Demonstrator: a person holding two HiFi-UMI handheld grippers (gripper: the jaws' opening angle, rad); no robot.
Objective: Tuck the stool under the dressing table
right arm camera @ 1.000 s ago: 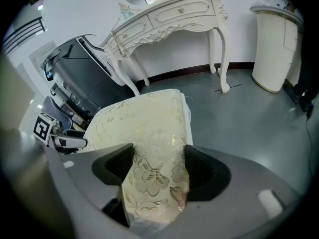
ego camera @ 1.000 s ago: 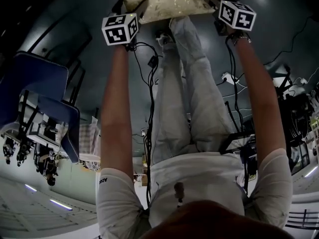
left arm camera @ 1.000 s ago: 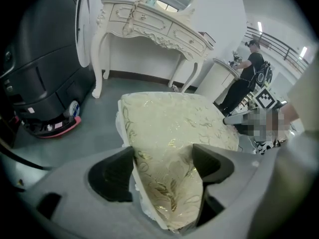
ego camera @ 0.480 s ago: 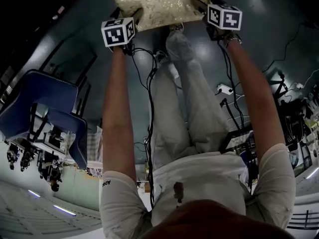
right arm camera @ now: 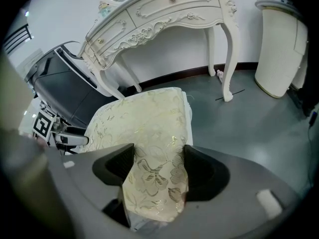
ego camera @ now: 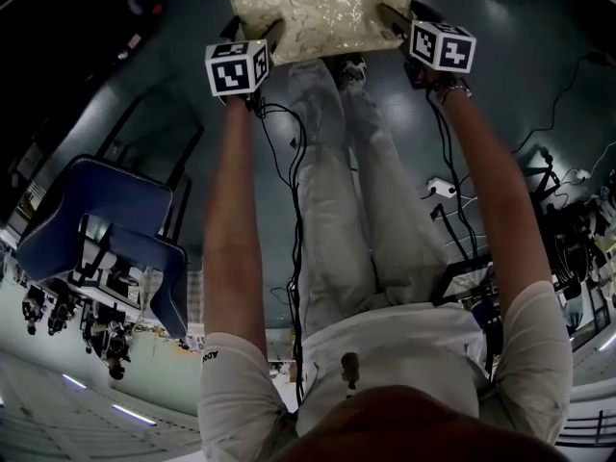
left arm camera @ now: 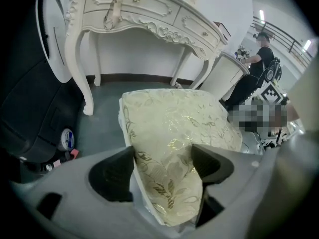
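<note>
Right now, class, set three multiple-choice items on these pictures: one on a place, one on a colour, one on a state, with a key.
1. Where is the stool relative to the table?
A under it
B out in front of it
C on top of it

2. The stool's seat is:
A blue
B cream with gold
C red

3. The left tongs and right tongs are:
A both open
B both shut on the stool
C one open

Key: B, the seat lies nearer than the table's legs; B, floral cream-gold fabric; B, each gripper view shows jaws pinching the seat's edge.
</note>
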